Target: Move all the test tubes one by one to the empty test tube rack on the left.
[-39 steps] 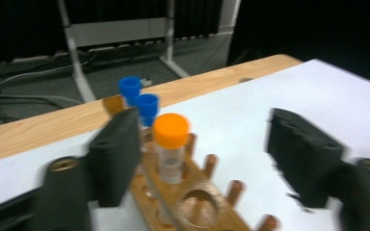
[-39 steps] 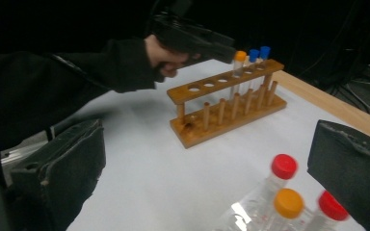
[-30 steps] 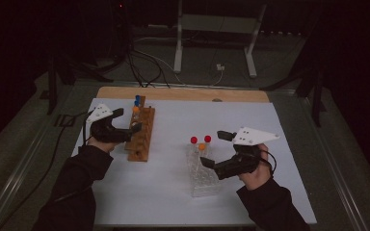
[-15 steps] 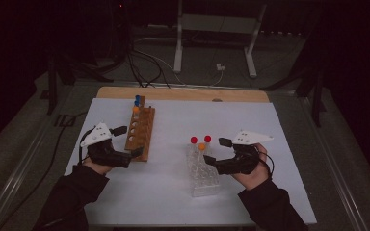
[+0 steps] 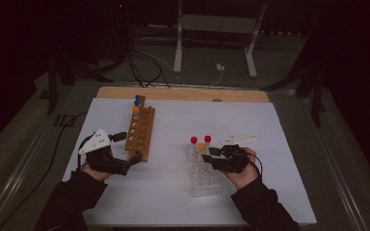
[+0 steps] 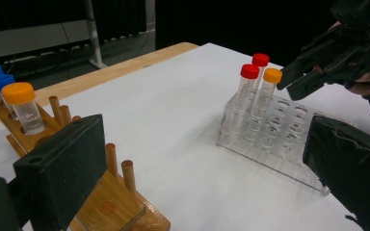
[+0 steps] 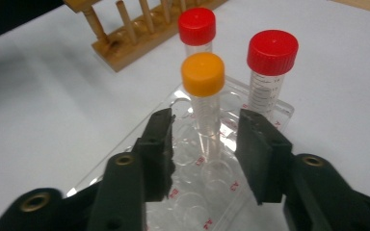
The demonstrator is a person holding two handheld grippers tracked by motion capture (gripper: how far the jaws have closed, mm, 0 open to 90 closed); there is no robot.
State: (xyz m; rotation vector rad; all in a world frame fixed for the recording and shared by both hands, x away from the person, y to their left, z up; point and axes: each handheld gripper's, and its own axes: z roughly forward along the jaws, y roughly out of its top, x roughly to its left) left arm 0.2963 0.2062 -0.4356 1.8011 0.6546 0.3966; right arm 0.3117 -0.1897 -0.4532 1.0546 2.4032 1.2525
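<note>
At frame left, the left gripper (image 5: 130,147) stands wide by the wooden rack (image 5: 139,132). At centre right, the right gripper (image 7: 204,139), closing, brackets the orange-capped tube (image 7: 204,103) untouched; an off-centre squeeze may tilt it or drag the clear rack (image 7: 221,187).

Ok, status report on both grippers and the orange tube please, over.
Right gripper fingers just closing either side of orange-capped tube in clear rack, not yet pressing. Left gripper open at wooden rack. Red-capped tubes close behind.
</note>
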